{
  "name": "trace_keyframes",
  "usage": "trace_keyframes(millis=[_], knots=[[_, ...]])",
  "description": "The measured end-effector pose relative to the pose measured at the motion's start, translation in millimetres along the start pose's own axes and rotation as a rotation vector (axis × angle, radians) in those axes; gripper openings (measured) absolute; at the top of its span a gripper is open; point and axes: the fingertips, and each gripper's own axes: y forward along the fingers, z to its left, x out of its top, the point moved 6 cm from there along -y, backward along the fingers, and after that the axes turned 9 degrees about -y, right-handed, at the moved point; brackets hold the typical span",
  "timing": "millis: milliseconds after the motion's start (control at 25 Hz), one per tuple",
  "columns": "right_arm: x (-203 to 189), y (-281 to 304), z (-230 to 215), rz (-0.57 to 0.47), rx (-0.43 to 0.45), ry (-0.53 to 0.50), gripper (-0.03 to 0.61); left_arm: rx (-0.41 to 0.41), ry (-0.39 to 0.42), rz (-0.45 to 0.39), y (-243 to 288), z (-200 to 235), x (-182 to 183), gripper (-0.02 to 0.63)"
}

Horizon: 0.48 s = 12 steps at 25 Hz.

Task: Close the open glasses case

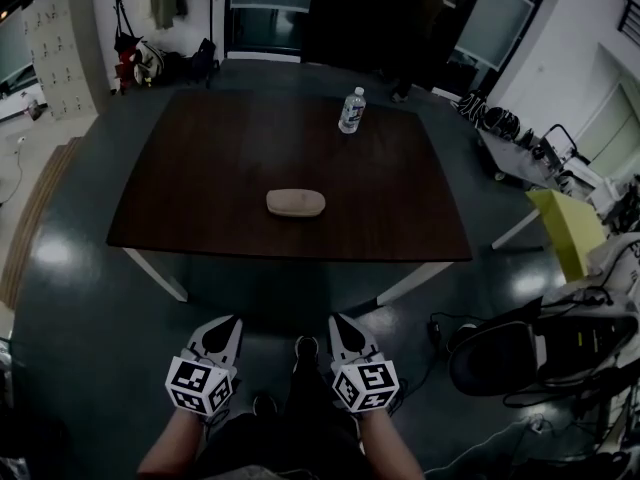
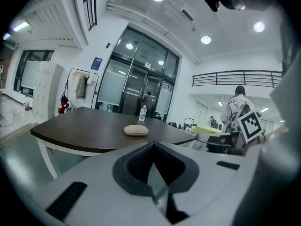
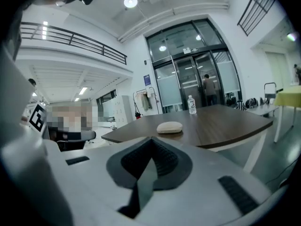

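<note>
A beige oval glasses case (image 1: 295, 203) lies flat near the middle of the dark brown table (image 1: 190, 178), and its lid looks down. The same glasses case (image 2: 136, 130) shows in the left gripper view, and as a small glasses case (image 3: 169, 126) in the right gripper view. My left gripper (image 1: 230, 324) and right gripper (image 1: 338, 322) hang low in front of the table's near edge, well short of the case. Both the left gripper (image 2: 153, 146) and the right gripper (image 3: 151, 140) have jaws meeting at the tip, holding nothing.
A clear water bottle (image 1: 351, 110) stands at the table's far side. A black office chair (image 1: 500, 358) and cables sit on the floor at the right, beside a yellow box (image 1: 565, 230). A person (image 2: 237, 105) stands far off to the right. Glass doors lie beyond the table.
</note>
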Motion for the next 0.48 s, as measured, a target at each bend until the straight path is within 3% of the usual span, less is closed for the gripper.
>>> trace_keyframes(millis=[120,480], knots=[[11,-12,4,-0.021,-0.006,-0.044,-0.011,-0.019,0.007,-0.025,-6,-12,5,0.009],[29,-38,16,-0.066,-0.020,-0.032,-0.011,-0.046,-0.005,-0.025,-27,-26,5,0.009]])
